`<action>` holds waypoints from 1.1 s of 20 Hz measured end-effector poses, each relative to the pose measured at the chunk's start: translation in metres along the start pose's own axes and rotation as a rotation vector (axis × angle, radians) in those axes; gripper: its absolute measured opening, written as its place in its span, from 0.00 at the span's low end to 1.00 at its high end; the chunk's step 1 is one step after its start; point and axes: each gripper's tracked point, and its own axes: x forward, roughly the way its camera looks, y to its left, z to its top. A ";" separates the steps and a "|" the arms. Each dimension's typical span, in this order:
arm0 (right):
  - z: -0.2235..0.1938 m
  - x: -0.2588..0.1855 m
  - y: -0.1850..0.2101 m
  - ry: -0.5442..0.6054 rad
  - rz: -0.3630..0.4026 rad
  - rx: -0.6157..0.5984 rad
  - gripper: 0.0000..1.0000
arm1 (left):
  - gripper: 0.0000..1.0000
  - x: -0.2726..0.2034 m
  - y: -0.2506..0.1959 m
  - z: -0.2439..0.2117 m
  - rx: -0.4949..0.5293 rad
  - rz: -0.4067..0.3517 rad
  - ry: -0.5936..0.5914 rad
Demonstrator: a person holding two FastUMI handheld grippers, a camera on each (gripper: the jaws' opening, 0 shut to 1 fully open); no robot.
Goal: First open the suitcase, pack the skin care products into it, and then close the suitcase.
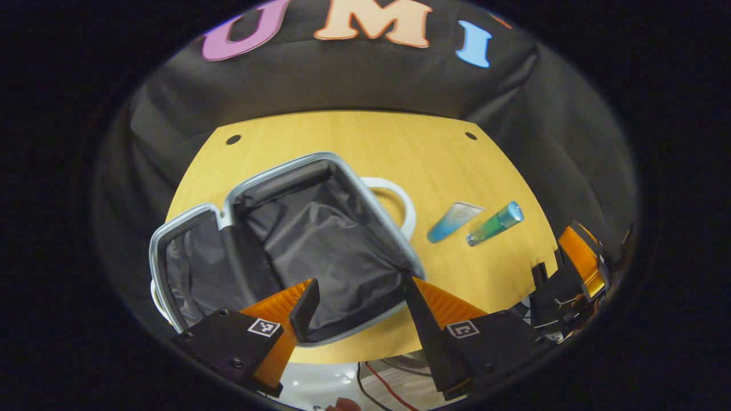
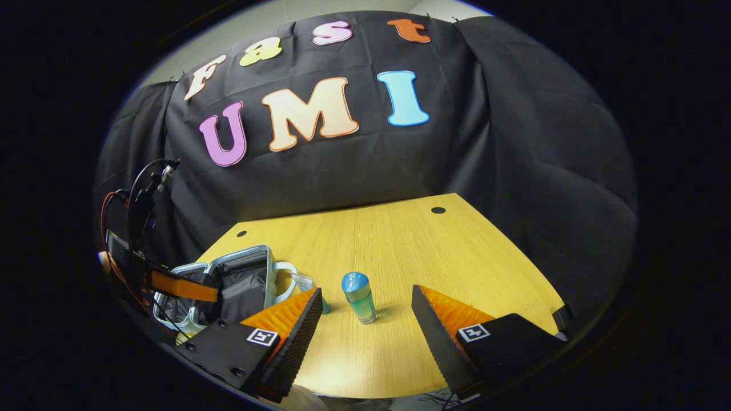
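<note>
The suitcase [image 1: 297,240] lies open on the wooden table [image 1: 400,148], both halves lined in dark fabric, its white handle [image 1: 400,200] pointing toward the products. My left gripper [image 1: 360,297] hovers open over its near edge, holding nothing. To the right lie a blue-tipped tube [image 1: 454,221] and a green-blue bottle [image 1: 494,224], both on their sides. The other gripper [image 1: 577,268] shows at the far right. In the right gripper view the bottle [image 2: 359,297] lies just ahead of my open right gripper [image 2: 365,308], the tube [image 2: 304,282] partly hidden behind its left finger, the suitcase [image 2: 240,279] farther left.
Two round cable holes [image 1: 233,139] [image 1: 470,136] mark the table's far edge. Cables [image 2: 137,200] hang at the left above the other gripper [image 2: 183,286] in the right gripper view. Bare tabletop [image 2: 434,251] stretches behind and right of the bottle.
</note>
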 end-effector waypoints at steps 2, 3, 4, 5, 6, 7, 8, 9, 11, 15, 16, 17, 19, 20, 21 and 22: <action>-0.006 0.004 -0.004 0.021 0.006 -0.006 0.98 | 0.90 0.013 -0.026 0.008 0.033 -0.020 -0.011; -0.008 0.007 -0.006 0.028 0.009 -0.007 0.98 | 0.90 0.019 -0.036 0.012 0.043 -0.024 -0.016; -0.011 0.009 -0.005 0.036 0.016 -0.006 0.98 | 0.89 0.026 -0.044 0.019 0.040 -0.016 -0.036; -0.012 0.011 -0.006 0.044 0.022 -0.007 0.95 | 0.90 0.033 -0.050 0.027 0.031 -0.008 -0.073; -0.015 0.015 -0.007 0.052 0.029 -0.009 0.98 | 0.90 0.040 -0.057 0.029 0.017 -0.004 -0.086; -0.018 0.019 -0.009 0.059 0.036 -0.014 0.98 | 0.90 0.048 -0.066 0.031 0.005 -0.014 -0.100; -0.021 0.025 -0.011 0.067 0.044 -0.019 0.95 | 0.90 0.056 -0.074 0.030 -0.009 -0.027 -0.102; -0.022 0.030 -0.013 0.073 0.054 -0.024 0.95 | 0.89 0.062 -0.079 0.028 -0.021 -0.034 -0.099; -0.026 0.040 -0.017 0.089 0.074 -0.033 0.98 | 0.90 0.074 -0.090 0.024 -0.032 -0.050 -0.091; -0.049 0.058 -0.024 0.134 0.121 -0.062 0.95 | 0.90 0.096 -0.102 0.022 -0.047 -0.033 -0.107; -0.057 0.062 -0.024 0.151 0.135 -0.071 0.95 | 0.90 0.102 -0.103 0.022 -0.045 -0.027 -0.099; -0.062 0.066 -0.024 0.162 0.152 -0.078 0.98 | 0.90 0.107 -0.103 0.022 -0.044 -0.009 -0.097; -0.070 0.071 -0.023 0.183 0.188 -0.089 0.98 | 0.90 0.118 -0.101 0.022 -0.049 0.024 -0.088; -0.075 0.074 -0.022 0.193 0.204 -0.097 0.98 | 0.90 0.121 -0.101 0.023 -0.057 0.035 -0.092; -0.078 0.077 -0.022 0.203 0.218 -0.106 0.98 | 0.90 0.125 -0.100 0.025 -0.065 0.046 -0.093; -0.081 0.080 -0.022 0.207 0.231 -0.115 0.98 | 0.90 0.127 -0.099 0.025 -0.072 0.056 -0.091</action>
